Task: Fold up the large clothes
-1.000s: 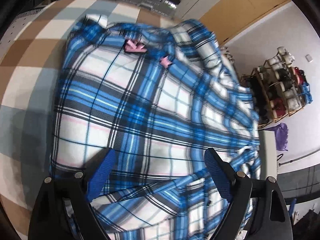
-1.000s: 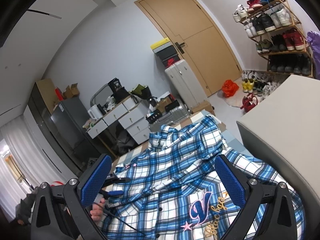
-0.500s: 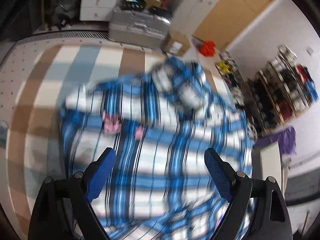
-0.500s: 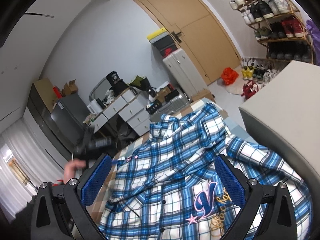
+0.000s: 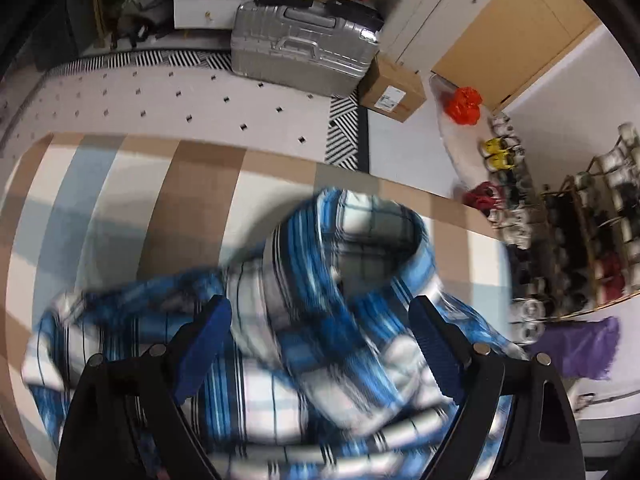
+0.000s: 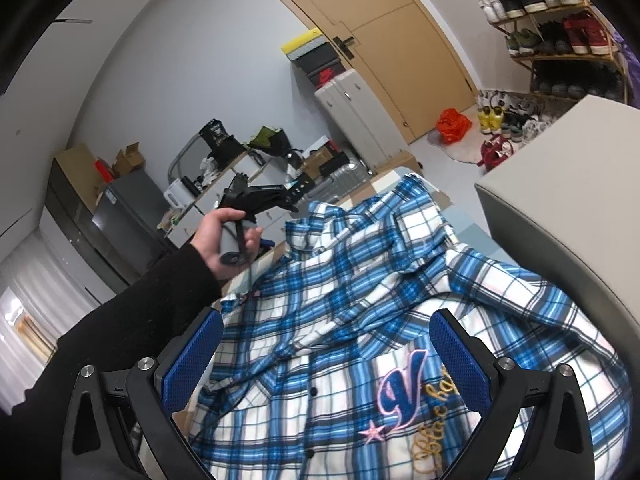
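Since a second ago my left gripper (image 5: pixel 320 344) has swung away from the flat middle of the blue, white and black plaid flannel shirt (image 6: pixel 360 320) toward its collar end, so that its view now takes in the floor beyond; its jaws have just been closing a little, though they stand wide apart with nothing pinched between them. That view is blurred.

Around the shirt: a ribbed silver hard-shell suitcase (image 5: pixel 304 48) stands on the pale dotted floor mat (image 5: pixel 160 108), a brown cardboard box (image 5: pixel 394 90) beside it, and an orange plastic bag (image 5: pixel 464 106) near the tan wooden door (image 6: pixel 384 40). A wooden shoe rack (image 6: pixel 552 20) lines the right wall. A grey padded block (image 6: pixel 568 208) presses against the shirt's right side.

My left hand (image 6: pixel 226 240), in a black sleeve (image 6: pixel 132 320), holds its gripper raised above the shirt's far left edge. My right gripper (image 6: pixel 324 354) hovers low over the chest with its pink and blue embroidered letter (image 6: pixel 402 394), blue pads spread, gripping nothing.

Crumpled and bunched, the shirt lies on a surface checked in tan, pale blue and white (image 5: pixel 140 200).
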